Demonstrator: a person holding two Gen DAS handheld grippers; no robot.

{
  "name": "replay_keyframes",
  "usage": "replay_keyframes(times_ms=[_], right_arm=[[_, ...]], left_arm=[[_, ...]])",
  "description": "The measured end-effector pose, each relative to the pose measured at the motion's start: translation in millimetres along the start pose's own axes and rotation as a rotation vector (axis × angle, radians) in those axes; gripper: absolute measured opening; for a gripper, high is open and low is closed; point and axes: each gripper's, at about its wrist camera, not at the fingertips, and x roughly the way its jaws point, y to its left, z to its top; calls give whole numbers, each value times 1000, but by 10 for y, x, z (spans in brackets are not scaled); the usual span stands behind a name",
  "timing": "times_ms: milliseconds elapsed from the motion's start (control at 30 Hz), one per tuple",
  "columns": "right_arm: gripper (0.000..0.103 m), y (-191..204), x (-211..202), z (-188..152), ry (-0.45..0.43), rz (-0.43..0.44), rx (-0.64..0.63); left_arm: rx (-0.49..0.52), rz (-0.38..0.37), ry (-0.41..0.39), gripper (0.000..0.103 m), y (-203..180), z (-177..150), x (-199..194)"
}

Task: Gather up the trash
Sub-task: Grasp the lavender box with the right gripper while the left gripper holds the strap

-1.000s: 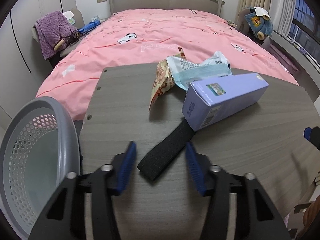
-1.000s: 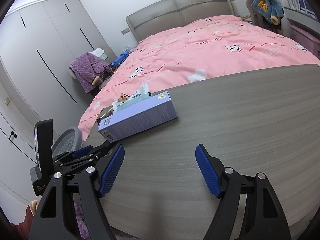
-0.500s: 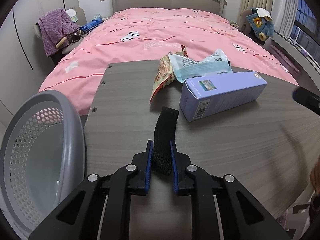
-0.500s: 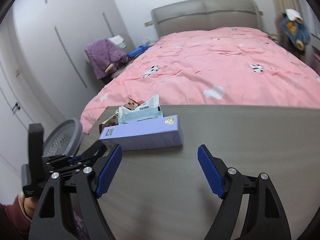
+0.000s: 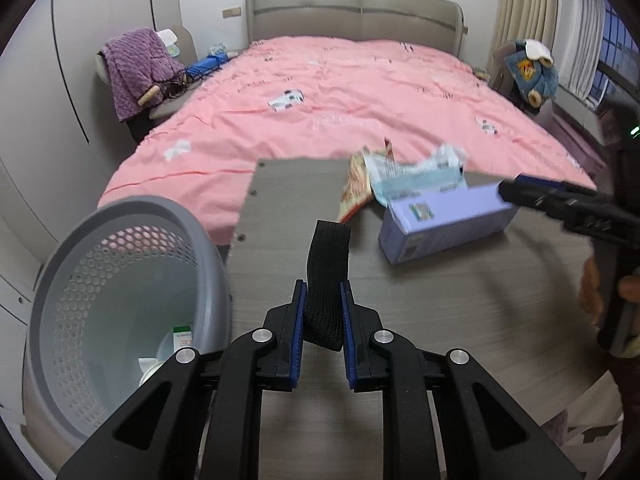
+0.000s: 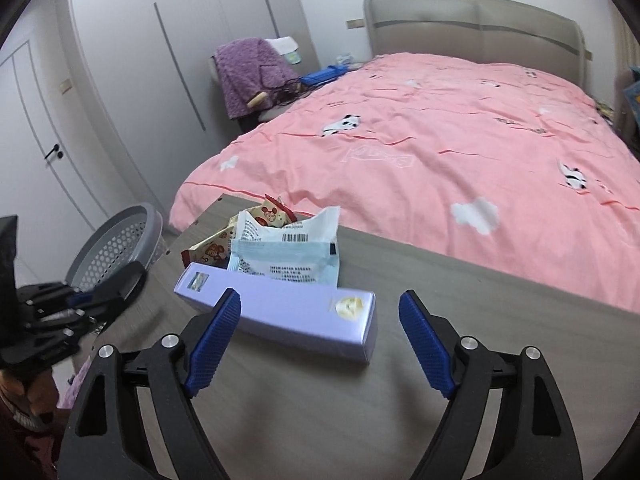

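A: Left gripper point(image 5: 323, 312)?
B: Clenched on a black woven elastic strap point(image 5: 326, 276), lifted above the grey wood-grain table point(image 5: 460, 312).
A: Right gripper point(image 6: 320, 338)?
B: Jaws opening, nothing pinched; a lilac cardboard box point(image 6: 280, 312) lies between them.
A: Bin?
B: Grey perforated plastic basket point(image 5: 60, 280) beside the table holds white scraps.

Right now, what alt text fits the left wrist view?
The left gripper is shut on a black strap, lifting it over a grey table. A grey perforated bin stands at left; a lilac box and crumpled wrappers lie ahead, a pink bed beyond.
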Motion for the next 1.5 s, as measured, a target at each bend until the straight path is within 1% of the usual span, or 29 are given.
replay_keyframes(times_ms=[100,233,333,500,700,933,1033,1100,1267,1367,1500], right_arm=[[82,-2,79,47,17,38,-17],[83,12,165,88,39,94,-40],[83,47,178,73,64,143,-55],[83,202,69,-28,83,159,-90],[83,539,-135,-231,83,179,-124],[83,931,-251,-443,78,202,-112],[83,1095,-276,-504,60,185,-121],[83,1131,-295,-484,45,181,-123],[83,1089,-228,-278,48,116,-161],[83,1012,-103,-139,81,71,-204],[82,915,125,-30,143,39,-254]], left_arm=[[-16,0,-35,16,45,62,-150],[-33,-9,-73,16,86,122,-290],[-43,-9,-78,16,118,134,-311],[-64,-5,-73,16,185,141,-314],[-83,-3,-90,16,277,152,-350],[-102,13,-89,16,379,100,-354],[-107,12,-87,16,413,73,-356],[-105,14,-91,16,432,53,-365],[-120,2,-93,16,493,19,-387],[-127,5,-98,16,529,13,-407],[-134,11,-105,16,560,21,-439]])
